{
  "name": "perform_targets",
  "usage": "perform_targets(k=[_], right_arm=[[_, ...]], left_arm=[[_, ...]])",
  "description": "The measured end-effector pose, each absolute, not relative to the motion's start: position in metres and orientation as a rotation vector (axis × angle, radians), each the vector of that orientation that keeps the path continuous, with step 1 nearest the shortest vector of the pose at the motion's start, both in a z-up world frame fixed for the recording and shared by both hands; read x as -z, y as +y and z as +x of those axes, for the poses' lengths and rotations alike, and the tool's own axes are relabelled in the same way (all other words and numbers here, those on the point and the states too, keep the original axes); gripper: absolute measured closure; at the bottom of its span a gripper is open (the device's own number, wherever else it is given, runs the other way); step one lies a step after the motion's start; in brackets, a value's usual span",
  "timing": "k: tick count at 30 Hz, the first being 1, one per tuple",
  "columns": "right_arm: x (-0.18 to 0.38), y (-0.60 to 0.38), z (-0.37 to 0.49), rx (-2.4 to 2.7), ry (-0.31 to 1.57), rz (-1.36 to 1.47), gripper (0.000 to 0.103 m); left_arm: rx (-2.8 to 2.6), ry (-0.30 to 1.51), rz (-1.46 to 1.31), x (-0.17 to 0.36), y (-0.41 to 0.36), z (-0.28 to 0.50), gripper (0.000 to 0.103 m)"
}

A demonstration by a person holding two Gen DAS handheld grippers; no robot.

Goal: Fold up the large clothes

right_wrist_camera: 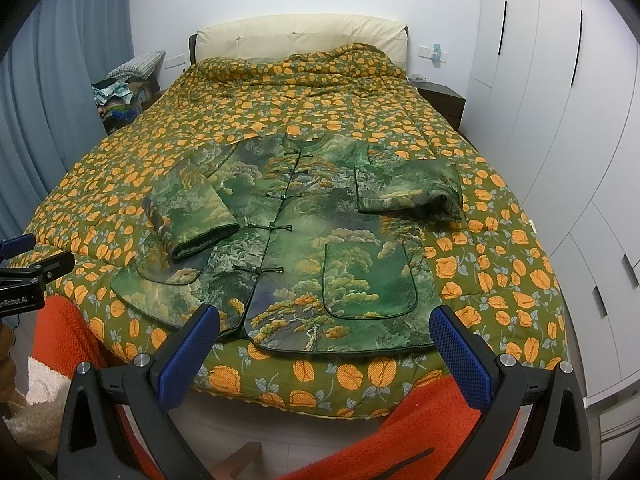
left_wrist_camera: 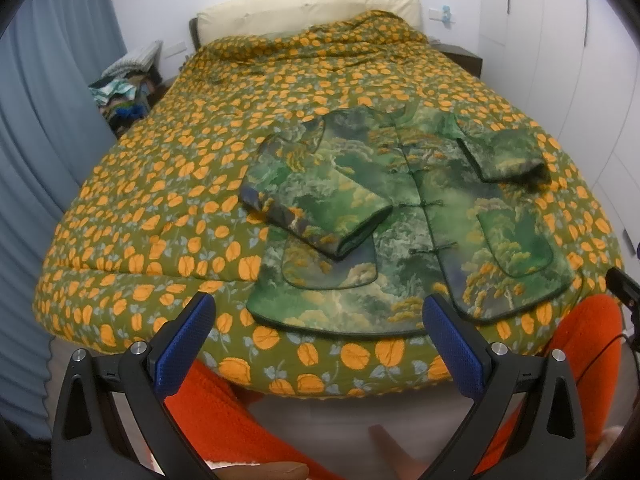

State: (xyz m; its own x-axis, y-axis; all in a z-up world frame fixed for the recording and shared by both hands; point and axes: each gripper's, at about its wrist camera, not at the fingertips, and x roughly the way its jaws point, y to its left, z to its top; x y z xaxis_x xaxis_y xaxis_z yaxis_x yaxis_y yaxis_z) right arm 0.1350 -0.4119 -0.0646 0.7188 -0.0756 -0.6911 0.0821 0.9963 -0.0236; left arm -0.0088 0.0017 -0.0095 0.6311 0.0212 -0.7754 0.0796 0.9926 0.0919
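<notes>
A green landscape-print jacket (left_wrist_camera: 404, 216) (right_wrist_camera: 304, 236) with knot buttons lies face up near the foot of the bed, both sleeves folded in over its chest. The left sleeve cuff (left_wrist_camera: 348, 236) rests above a patch pocket; the right sleeve (right_wrist_camera: 412, 192) lies across the upper right. My left gripper (left_wrist_camera: 320, 344) hovers open just before the jacket's hem, holding nothing. In the right wrist view my right gripper (right_wrist_camera: 326, 348) is open too, in front of the hem near the right pocket (right_wrist_camera: 372, 280). Neither gripper touches the cloth.
The bed carries a green quilt (left_wrist_camera: 160, 184) (right_wrist_camera: 500, 264) with orange flowers and a cream headboard (right_wrist_camera: 300, 36). Orange fleece trouser legs (right_wrist_camera: 420, 432) stand at the bed's foot. A pile of clothes (right_wrist_camera: 116, 100) sits at the left, a dark nightstand (right_wrist_camera: 444, 100) and white wardrobes (right_wrist_camera: 580, 120) at the right.
</notes>
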Motion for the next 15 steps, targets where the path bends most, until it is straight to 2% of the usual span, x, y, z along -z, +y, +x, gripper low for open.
perform_targets(k=[15], right_arm=[[0.0653, -0.4117, 0.1351, 0.087, 0.766, 0.010, 0.000]], left_arm=[[0.039, 0.919, 0.084, 0.0152, 0.0070, -0.0047, 0.000]])
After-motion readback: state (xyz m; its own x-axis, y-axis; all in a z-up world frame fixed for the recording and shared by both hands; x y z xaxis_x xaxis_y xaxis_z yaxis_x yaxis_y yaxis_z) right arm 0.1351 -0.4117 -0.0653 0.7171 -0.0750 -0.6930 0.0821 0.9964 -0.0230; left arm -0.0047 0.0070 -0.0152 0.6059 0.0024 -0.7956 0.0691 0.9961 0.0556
